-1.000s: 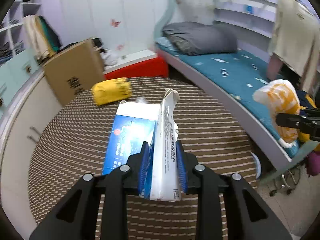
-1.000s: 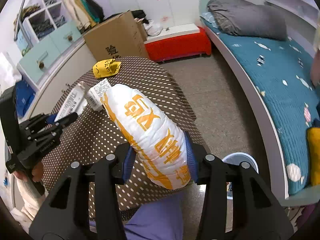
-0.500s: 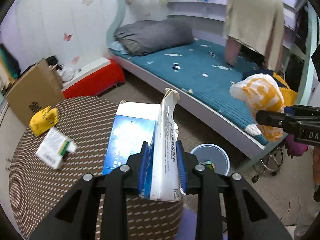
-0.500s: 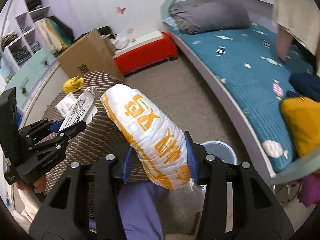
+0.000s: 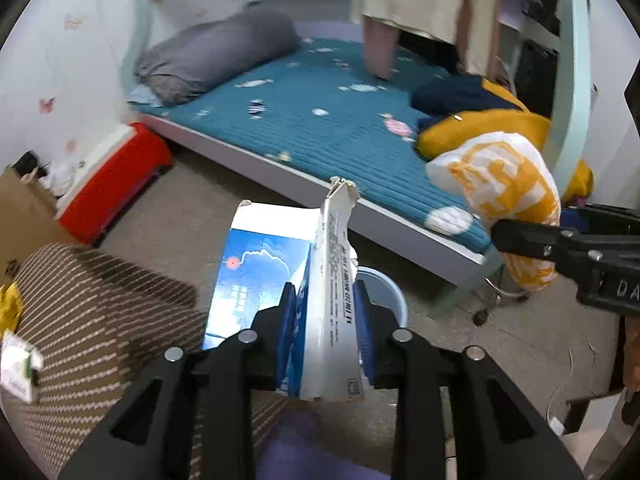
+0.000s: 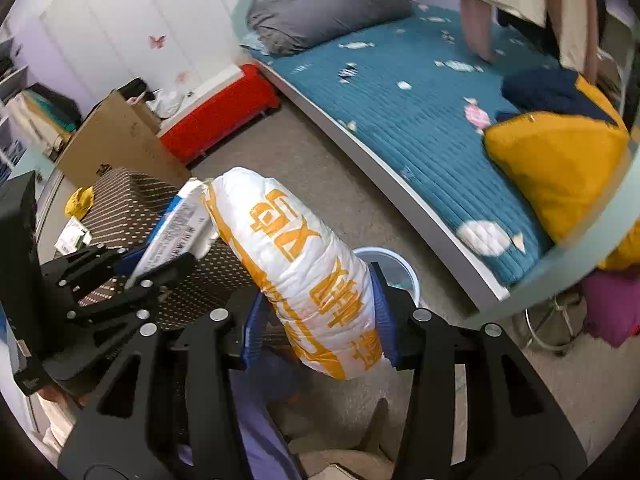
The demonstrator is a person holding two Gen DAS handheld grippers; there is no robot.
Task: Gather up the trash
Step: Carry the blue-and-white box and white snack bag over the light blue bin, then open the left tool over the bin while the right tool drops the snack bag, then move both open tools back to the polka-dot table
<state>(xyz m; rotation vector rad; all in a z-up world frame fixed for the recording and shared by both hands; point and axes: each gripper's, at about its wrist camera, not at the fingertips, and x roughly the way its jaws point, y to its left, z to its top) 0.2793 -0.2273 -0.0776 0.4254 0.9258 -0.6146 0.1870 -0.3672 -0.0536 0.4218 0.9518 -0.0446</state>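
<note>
My left gripper (image 5: pixel 326 320) is shut on a torn blue and white carton (image 5: pixel 280 276) and holds it in the air. My right gripper (image 6: pixel 320 316) is shut on a white bag with orange print (image 6: pixel 300 264); the bag also shows in the left wrist view (image 5: pixel 504 200). A pale blue bin (image 5: pixel 384 300) stands on the floor just behind the carton; in the right wrist view the bin (image 6: pixel 394 268) sits behind the bag, by the bed. A crumpled yellow wrapper (image 6: pixel 80 200) and a small white packet (image 6: pixel 72 236) lie on the dotted table (image 6: pixel 120 200).
A bed with a teal cover (image 6: pixel 420 120) runs along the right, with a yellow cushion (image 6: pixel 560 164) on it. A red box (image 6: pixel 220 116) and a cardboard box (image 6: pixel 116 140) stand at the back. A stool base (image 6: pixel 548 328) stands near the bed's corner.
Both grippers have swung right, away from the table and toward the bed and the blue bin, which now lies close behind the held carton and bag. Both holds are unchanged.
</note>
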